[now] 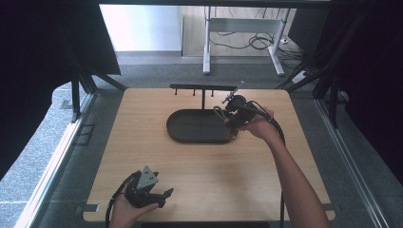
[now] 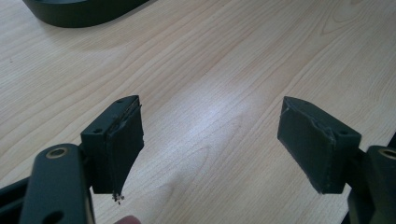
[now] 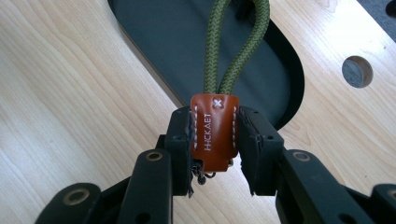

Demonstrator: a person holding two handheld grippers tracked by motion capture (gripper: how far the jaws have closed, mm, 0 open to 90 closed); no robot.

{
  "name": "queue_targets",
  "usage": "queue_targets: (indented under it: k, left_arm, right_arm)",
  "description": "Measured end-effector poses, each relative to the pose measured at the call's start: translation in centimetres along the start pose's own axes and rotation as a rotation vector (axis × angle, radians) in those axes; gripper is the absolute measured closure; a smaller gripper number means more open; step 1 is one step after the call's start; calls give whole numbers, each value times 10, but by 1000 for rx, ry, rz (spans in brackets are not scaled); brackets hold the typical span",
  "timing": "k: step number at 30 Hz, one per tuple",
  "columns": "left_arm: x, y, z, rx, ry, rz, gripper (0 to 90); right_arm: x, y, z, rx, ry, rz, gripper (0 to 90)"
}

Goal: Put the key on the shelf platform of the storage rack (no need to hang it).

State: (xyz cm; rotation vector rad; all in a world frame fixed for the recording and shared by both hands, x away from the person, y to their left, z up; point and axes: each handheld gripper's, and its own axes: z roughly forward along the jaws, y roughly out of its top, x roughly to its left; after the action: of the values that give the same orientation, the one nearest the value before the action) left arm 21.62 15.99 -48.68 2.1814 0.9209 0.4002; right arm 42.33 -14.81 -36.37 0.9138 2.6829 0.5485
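My right gripper (image 3: 214, 142) is shut on the brown leather tab (image 3: 213, 135) of a keychain, whose olive-green cord loop (image 3: 236, 46) rises ahead of the jaws. In the high view that gripper (image 1: 228, 115) hovers over the right end of the black oval tray (image 1: 185, 135), with the green loop (image 1: 219, 112) at its tip. A black hook rack (image 1: 202, 88) stands on a post behind the tray. My left gripper (image 1: 161, 195) rests near the table's front edge, and its jaws stand wide apart with nothing between the pads (image 2: 120, 140).
The light wooden table (image 1: 199, 171) has a round hole (image 3: 357, 71) near the tray's end. A white desk frame (image 1: 242, 26) and loose cables lie on the floor beyond the table. Dark curtains hang at both sides.
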Motion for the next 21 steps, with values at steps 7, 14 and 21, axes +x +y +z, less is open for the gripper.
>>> queue_targets:
  k: [7, 14, 21]
  left_arm:
    - [0, 0, 0, 0, 3, 0, 230]
    - [2, -2, 1, 3, 1, -7, 230]
    - [4, -1, -3, -9, 2, -12, 230]
  right_arm:
    - [-3, 9, 3, -4, 2, 1, 671]
    - [-6, 21, 12, 4, 3, -10, 671]
    - [-12, 29, 23, 6, 3, 5, 671]
